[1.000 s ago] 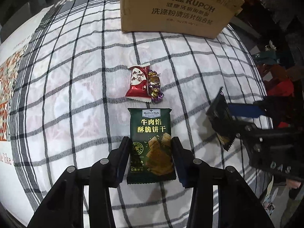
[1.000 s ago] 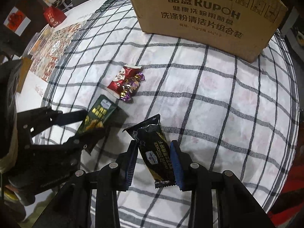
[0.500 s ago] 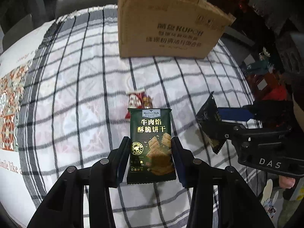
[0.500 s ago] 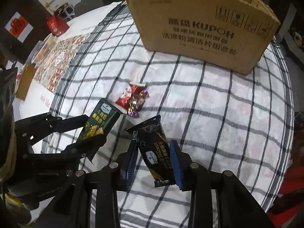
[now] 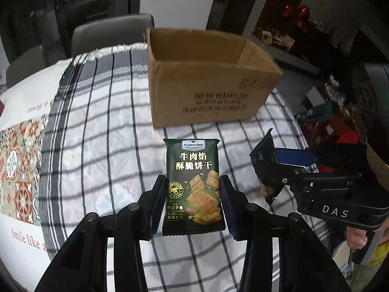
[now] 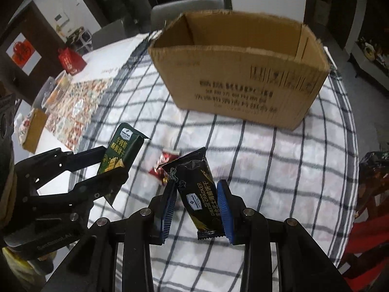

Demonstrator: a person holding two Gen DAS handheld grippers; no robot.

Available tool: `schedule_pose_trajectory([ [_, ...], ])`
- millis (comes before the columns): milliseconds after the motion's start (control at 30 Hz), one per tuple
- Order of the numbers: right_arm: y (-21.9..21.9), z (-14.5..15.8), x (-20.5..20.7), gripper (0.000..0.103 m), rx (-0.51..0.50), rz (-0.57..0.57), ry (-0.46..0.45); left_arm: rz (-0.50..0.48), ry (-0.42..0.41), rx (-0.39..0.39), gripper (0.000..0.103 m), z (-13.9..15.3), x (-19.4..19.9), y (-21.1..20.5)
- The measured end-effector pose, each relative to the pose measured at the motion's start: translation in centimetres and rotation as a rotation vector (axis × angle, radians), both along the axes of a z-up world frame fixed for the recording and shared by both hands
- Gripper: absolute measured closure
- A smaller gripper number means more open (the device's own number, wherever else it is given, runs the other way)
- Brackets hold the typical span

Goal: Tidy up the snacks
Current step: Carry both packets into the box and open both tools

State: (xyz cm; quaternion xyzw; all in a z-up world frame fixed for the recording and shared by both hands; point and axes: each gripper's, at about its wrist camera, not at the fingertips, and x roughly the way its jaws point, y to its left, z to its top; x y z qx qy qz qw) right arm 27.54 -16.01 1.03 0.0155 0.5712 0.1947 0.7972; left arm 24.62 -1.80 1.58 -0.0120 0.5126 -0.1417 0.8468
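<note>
Both packs are off the cloth now. A second ago they sat low by the candies; now I've lifted them and the open box point(image 5: 209, 77) shows its inside. My left gripper point(image 5: 192, 204) is clamped on the green pack point(image 5: 193, 185), my right gripper point(image 6: 197, 209) on the black pack point(image 6: 198, 189), both held up in front of the box. The candies point(image 6: 161, 168) remain on the cloth in front of it. Next up, probably: drop both in.

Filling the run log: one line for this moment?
left gripper: holds green cracker pack | right gripper: holds black cracker pack | cardboard box: open
</note>
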Motion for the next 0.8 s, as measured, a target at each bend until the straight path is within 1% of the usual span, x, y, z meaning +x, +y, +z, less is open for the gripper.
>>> schedule_pose_trajectory([
  [300,-1.1,3.4,2.5,0.068,0.024,-0.053,-0.088,-0.009,-0.088,0.0,0.06,3.8,2.7,-0.7],
  [500,-2.2,5.7,4.5,0.068,0.05,-0.09,-0.146,-0.022,-0.127,-0.004,0.06,5.8,5.1,-1.4],
  [633,-2.7,6.9,6.2,0.068,0.057,-0.105,-0.174,-0.021,-0.146,-0.016,0.06,6.8,6.9,-1.7],
  [800,-3.2,7.7,8.6,0.068,0.055,-0.128,-0.197,-0.017,-0.169,-0.025,0.06,7.5,9.5,-2.0],
])
